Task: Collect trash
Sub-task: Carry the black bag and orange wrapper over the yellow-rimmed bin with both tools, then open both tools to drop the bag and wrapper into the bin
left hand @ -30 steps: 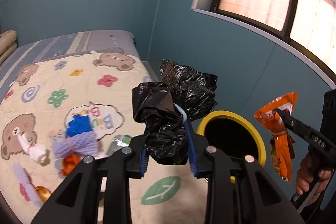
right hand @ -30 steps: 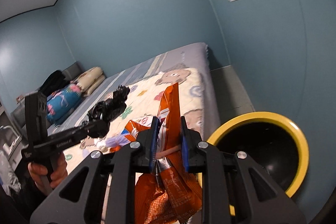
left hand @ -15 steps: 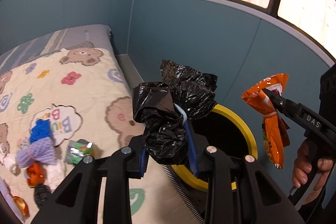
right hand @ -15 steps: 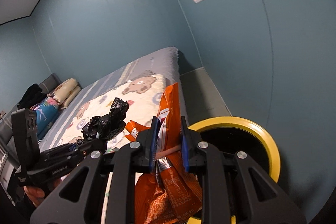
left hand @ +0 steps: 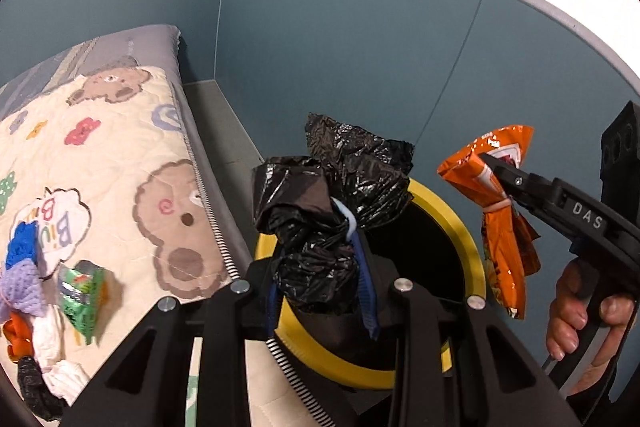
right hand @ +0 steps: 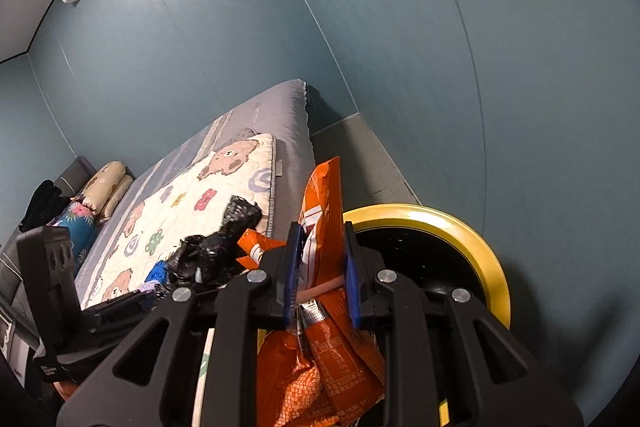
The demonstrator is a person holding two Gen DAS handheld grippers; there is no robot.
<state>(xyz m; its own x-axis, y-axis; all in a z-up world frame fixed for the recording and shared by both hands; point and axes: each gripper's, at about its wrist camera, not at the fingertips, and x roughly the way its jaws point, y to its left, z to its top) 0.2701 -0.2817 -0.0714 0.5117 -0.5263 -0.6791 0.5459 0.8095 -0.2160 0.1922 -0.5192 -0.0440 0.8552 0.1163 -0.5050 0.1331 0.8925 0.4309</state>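
My left gripper (left hand: 324, 291) is shut on a crumpled black plastic bag (left hand: 332, 211) and holds it over the near-left rim of the yellow-rimmed black bin (left hand: 472, 247). My right gripper (right hand: 320, 275) is shut on an orange snack wrapper (right hand: 324, 343) and holds it above the bin (right hand: 484, 247), at its left side. The wrapper (left hand: 500, 223) also shows in the left wrist view, hanging over the bin's right rim. The black bag (right hand: 208, 259) shows left of the wrapper in the right wrist view.
A bed with a bear-print quilt (left hand: 120, 163) lies left of the bin. On it are a green wrapper (left hand: 80, 291), purple and blue knitted things (left hand: 20, 279) and white tissue (left hand: 52, 347). Blue walls (left hand: 360, 47) close in behind and right of the bin.
Both grippers have swung right, off the bed and towards the bin, each still holding its item. The bin is now larger and under both items.
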